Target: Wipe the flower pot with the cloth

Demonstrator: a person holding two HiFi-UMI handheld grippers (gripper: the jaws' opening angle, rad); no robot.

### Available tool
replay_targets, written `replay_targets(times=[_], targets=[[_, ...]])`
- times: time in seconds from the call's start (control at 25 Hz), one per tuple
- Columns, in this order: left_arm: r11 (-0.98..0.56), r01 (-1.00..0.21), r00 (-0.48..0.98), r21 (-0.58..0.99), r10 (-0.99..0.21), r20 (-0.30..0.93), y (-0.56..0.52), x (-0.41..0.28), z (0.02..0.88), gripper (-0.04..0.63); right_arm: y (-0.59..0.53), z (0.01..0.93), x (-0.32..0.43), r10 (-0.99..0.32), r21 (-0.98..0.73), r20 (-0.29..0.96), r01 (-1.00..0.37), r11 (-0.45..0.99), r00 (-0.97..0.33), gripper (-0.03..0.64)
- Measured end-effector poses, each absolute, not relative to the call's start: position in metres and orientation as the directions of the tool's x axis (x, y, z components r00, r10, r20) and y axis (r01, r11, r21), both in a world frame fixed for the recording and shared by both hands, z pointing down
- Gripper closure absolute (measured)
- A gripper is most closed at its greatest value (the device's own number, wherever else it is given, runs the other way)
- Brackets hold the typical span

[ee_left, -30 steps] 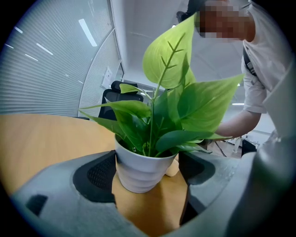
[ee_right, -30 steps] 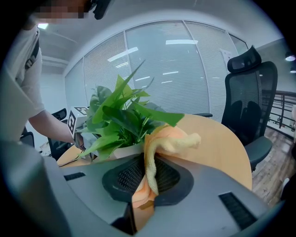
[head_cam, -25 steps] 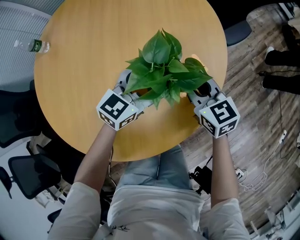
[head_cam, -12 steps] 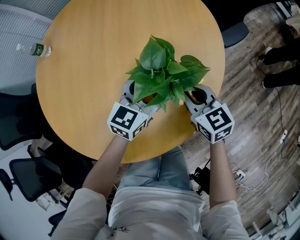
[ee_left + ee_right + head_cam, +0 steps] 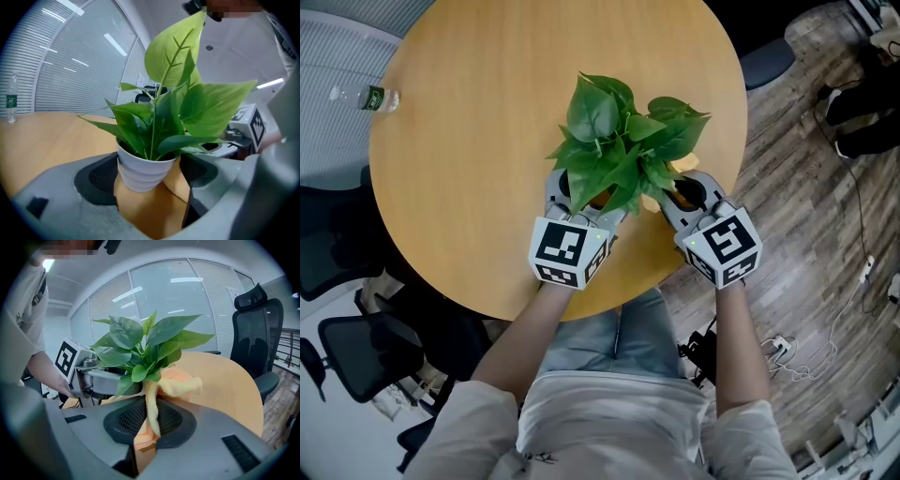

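Note:
A leafy green plant [image 5: 614, 141] stands in a white ribbed flower pot [image 5: 143, 168] near the front edge of the round wooden table [image 5: 469, 141]. In the head view the leaves hide the pot. My left gripper [image 5: 584, 195] has the pot between its jaws, whose pads meet the pot's rim on both sides [image 5: 147, 176]. My right gripper [image 5: 686, 187] is shut on a yellow-orange cloth [image 5: 151, 408]. The cloth's bunched end [image 5: 180, 380] lies against the pot's right side under the leaves. A pale bit of cloth [image 5: 684, 170] shows in the head view.
A plastic water bottle [image 5: 364, 96] stands at the table's far left edge [image 5: 11, 99]. Black office chairs [image 5: 356, 347] are on the left below the table, and another chair [image 5: 255, 333] is beyond it. Cables [image 5: 825, 337] lie on the wooden floor at right.
The left gripper's cube has swung right and toward the person's body. The right gripper has drawn left, closer to the pot. The plant has shifted slightly left and its leaves have turned.

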State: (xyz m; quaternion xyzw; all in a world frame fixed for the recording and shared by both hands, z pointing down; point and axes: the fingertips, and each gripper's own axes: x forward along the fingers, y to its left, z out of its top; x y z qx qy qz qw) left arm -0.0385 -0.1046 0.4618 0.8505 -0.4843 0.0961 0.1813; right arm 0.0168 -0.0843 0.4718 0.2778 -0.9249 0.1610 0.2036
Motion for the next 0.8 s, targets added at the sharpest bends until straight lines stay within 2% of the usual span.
replay_targets(times=[0.4, 0.8], targets=[[-0.376, -0.901, 0.432, 0.217, -0.829, 0.356, -0.103, -0.039, 0.462, 0.166, -0.082, 0.473, 0.015, -0.442, -0.195, 0.463, -0.575, 0.795, -0.768, 0.572], [-0.566, -0.794, 0.607, 0.221, -0.721, 0.335, -0.094, -0.045, 0.467, 0.156, -0.085, 0.474, 0.022, -0.445, -0.207, 0.462, -0.582, 0.786, -0.767, 0.572]])
